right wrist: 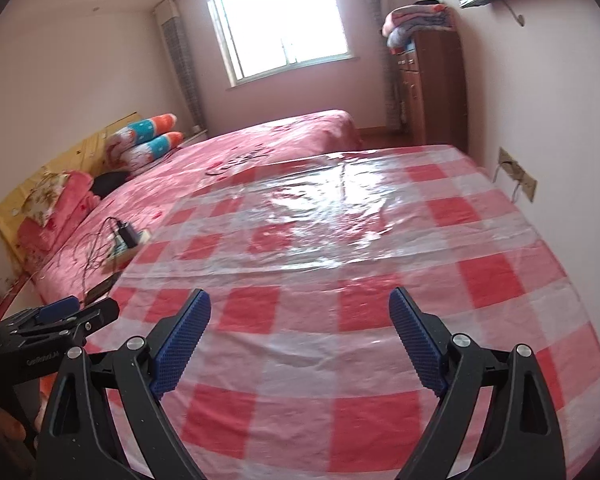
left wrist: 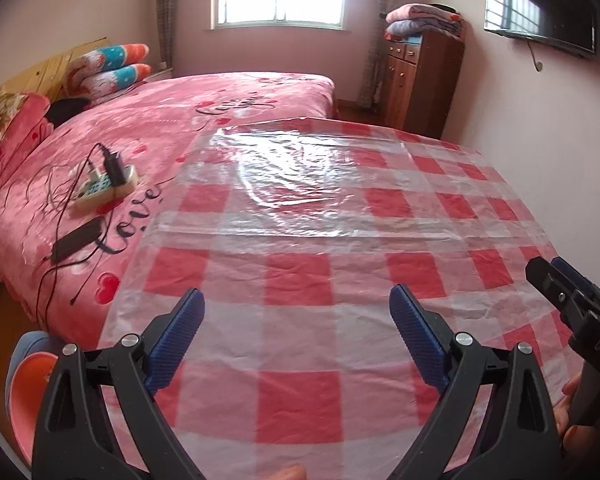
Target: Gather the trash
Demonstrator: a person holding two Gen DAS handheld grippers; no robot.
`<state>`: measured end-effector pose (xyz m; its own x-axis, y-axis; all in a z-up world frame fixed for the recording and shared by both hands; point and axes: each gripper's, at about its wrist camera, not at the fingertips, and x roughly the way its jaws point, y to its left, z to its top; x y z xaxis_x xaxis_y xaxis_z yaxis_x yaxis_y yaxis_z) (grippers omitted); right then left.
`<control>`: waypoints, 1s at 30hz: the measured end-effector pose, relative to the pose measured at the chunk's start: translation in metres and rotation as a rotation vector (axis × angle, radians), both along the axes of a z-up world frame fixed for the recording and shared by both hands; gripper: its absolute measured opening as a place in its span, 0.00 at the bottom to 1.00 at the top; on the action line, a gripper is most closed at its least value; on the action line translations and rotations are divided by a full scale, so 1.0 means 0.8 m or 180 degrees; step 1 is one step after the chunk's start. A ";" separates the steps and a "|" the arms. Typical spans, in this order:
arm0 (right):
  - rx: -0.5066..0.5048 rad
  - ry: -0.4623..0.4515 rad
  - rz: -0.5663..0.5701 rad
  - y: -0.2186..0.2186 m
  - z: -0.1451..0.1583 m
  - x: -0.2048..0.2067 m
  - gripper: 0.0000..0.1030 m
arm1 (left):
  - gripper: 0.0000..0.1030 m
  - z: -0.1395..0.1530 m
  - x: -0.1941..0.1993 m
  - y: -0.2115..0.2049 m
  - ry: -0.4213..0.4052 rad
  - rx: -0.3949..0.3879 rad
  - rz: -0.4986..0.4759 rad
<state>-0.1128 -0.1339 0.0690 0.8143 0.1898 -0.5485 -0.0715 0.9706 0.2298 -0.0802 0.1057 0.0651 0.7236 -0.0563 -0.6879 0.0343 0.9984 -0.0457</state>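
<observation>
Both grippers hang over a table covered with a red-and-white checked plastic tablecloth (left wrist: 300, 280), and no trash shows anywhere on it in either view, so which way the trash lies from the hands cannot be told. The left gripper (left wrist: 296, 304) has its blue pads spread wide with nothing between them, over the near left part of the table, close to the edge that faces the bed (left wrist: 220, 100). The right gripper (right wrist: 300, 304) is likewise spread and empty, over the near middle of the table; its side shows at the right edge of the left view, so the two stand side by side, near each other. Both point forward and down toward the far edge of the table, where the cloth is glossy and bare. The only loose things in view are on the bed, left of the table: a power strip (left wrist: 104, 184) with a charger and cables. If anything lies that way, the left hand is the nearer; I judge the search is just starting
</observation>
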 end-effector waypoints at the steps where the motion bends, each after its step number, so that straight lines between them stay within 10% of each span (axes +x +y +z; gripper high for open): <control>1: -0.0023 -0.0003 -0.0029 -0.004 0.000 0.000 0.87 | 0.91 0.000 0.001 -0.005 -0.0006 0.0004 -0.0013; 30: -0.0251 -0.0101 -0.0138 -0.015 -0.003 -0.006 0.87 | 0.91 0.003 0.001 -0.046 -0.0109 0.0086 -0.0028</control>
